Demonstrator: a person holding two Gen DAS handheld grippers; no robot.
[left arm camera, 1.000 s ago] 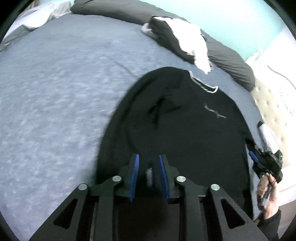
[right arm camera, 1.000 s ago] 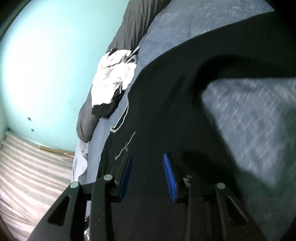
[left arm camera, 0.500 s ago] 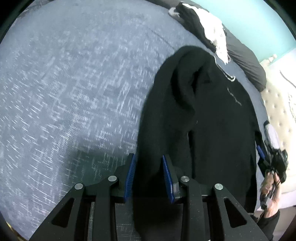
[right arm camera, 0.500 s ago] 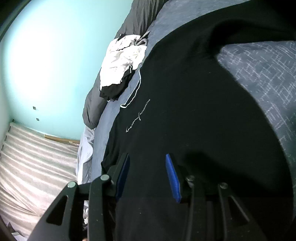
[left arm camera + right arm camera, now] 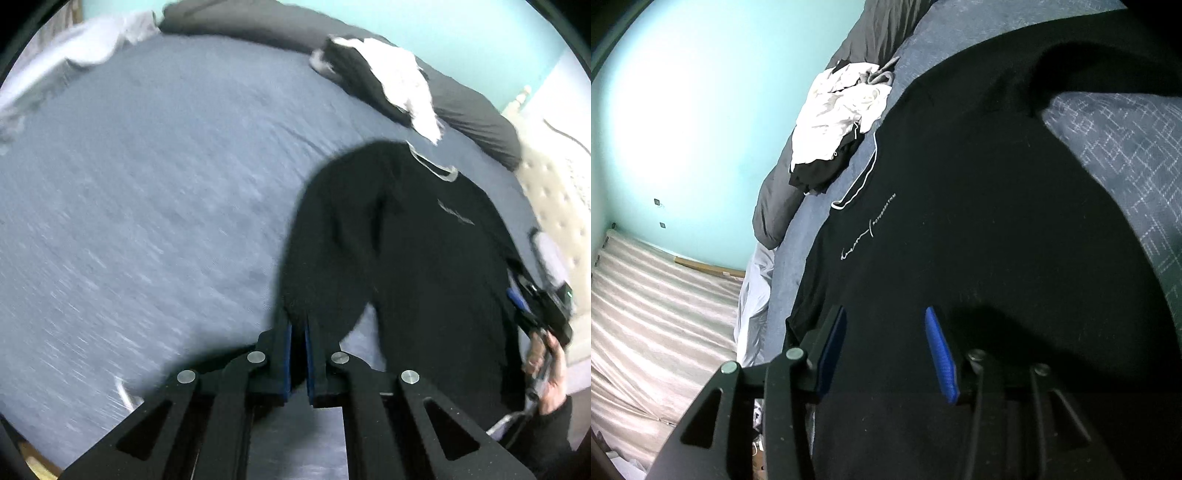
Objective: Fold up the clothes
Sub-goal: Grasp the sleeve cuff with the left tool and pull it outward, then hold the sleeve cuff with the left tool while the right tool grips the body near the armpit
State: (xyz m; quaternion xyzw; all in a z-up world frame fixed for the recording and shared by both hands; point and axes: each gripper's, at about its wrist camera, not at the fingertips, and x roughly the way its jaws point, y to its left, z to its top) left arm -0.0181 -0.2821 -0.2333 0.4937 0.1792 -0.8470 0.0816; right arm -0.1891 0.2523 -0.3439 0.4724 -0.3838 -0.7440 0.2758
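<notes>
Black sweatshirt [image 5: 436, 258] sleeve in left tool [image 5: 298, 332] (pinched) on bed [image 5: 147, 184]

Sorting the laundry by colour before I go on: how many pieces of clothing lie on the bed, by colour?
Black: 2, the sweatshirt and the garment under the pile
White: 1, the crumpled top on that pile
Grey: 1, a small bunched piece
Total: 4
</notes>
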